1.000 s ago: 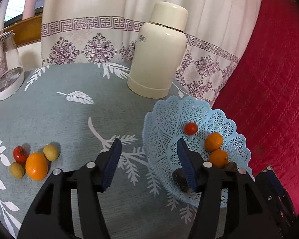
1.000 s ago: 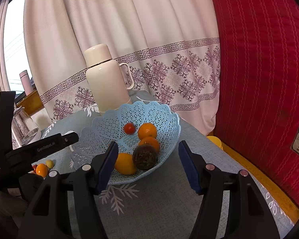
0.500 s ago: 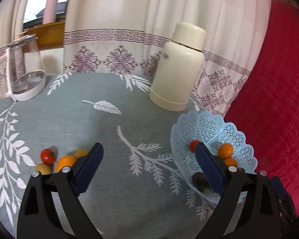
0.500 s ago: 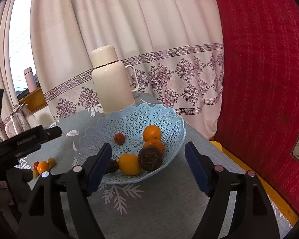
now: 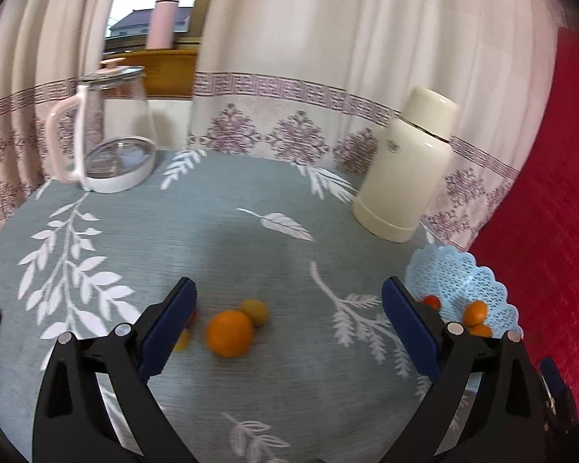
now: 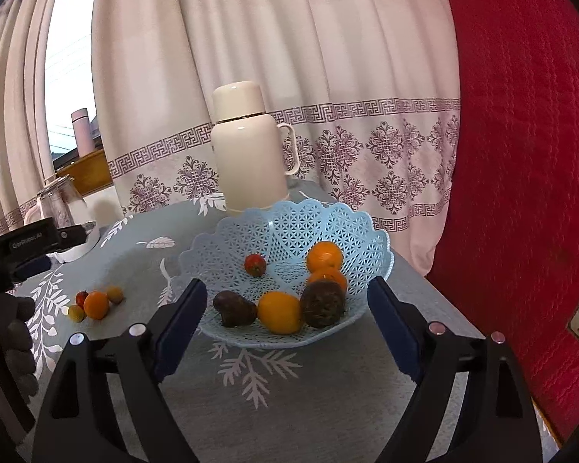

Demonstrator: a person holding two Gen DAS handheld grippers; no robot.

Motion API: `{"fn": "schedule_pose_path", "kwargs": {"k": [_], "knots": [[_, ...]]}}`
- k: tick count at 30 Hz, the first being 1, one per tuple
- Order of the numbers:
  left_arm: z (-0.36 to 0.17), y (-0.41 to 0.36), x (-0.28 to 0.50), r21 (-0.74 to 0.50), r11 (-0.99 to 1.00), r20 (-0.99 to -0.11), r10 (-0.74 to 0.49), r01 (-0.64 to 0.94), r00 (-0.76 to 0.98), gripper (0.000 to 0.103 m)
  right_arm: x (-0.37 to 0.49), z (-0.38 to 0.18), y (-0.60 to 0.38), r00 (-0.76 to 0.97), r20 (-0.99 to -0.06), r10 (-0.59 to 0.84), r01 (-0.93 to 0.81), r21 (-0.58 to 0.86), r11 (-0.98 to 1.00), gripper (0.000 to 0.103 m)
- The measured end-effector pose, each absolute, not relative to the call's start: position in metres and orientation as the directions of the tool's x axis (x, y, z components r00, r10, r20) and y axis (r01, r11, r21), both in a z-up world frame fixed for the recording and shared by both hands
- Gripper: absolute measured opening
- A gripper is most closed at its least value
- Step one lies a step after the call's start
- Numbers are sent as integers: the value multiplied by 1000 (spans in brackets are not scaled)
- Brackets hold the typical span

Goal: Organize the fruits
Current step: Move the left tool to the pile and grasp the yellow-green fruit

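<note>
The light blue lattice basket (image 6: pixel 289 231) holds a tomato (image 6: pixel 255 264), three oranges (image 6: pixel 324 256) and two dark fruits (image 6: pixel 233 308). My right gripper (image 6: pixel 287 293) hovers just before its near rim, jaws opening, nothing between the pads. On the cloth lie a loose orange (image 5: pixel 229 333), a small yellow-green fruit (image 5: pixel 254 311) and two more small fruits half hidden behind my left finger (image 5: pixel 173 320). My left gripper (image 5: pixel 289 297) points at this cluster, jaws opening wide and empty. The basket (image 5: pixel 459 281) sits at its right.
A cream thermos (image 5: pixel 405 169) stands behind the basket, and a glass kettle (image 5: pixel 108 131) at the table's far left. A pink bottle (image 5: pixel 164 19) is on the sill. A red quilted cover (image 6: pixel 521 154) rises along the right edge. A gloved hand (image 6: pixel 15 332) holds the left gripper.
The left gripper swung left from the basket to the loose fruit and its jaws spread wide. The right jaws widened. A second dark fruit now shows in the basket.
</note>
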State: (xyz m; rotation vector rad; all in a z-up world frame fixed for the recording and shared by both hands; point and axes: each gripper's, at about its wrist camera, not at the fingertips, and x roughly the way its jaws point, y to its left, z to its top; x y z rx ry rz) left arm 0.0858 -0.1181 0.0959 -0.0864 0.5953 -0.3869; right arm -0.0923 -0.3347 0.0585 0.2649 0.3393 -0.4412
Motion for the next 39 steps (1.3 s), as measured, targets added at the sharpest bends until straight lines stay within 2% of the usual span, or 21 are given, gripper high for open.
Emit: {"fn": "schedule_pose_path", "kwargs": {"k": [12,18,23,25,28,31,35,39], "knots": [[79,-57,100,-185,967,-568,-252,177,783,98,-85,58,-316,869,-381,-316,382,111,917,85],[65,-46,104,-169,973,-593,-227,157,772,97,-78,57,-298,887,-401,-227,275,66,959,85],[52,-52,109,-132,973,-627,-231,191,744,85,-73,54,-291,889,-422,-179,222,56,973,85],[45,-54,111,-126,972,-646,-233,200,727,74,-72,53,-286,889,-426,-166,204,44,978,85],[35,-57,116,-120,971,-671,-231,205,705,64,-70,53,-282,889,-430,-157,188,30,982,85],[27,-57,120,-122,971,-688,-233,207,688,57,-69,53,-280,888,-434,-153,182,27,983,85],[22,-55,125,-145,967,-701,-250,210,668,53,-69,53,-280,887,-435,-153,182,26,983,85],[18,-55,132,-172,961,-714,-274,218,644,42,-69,53,-279,886,-437,-154,181,21,983,85]]}}
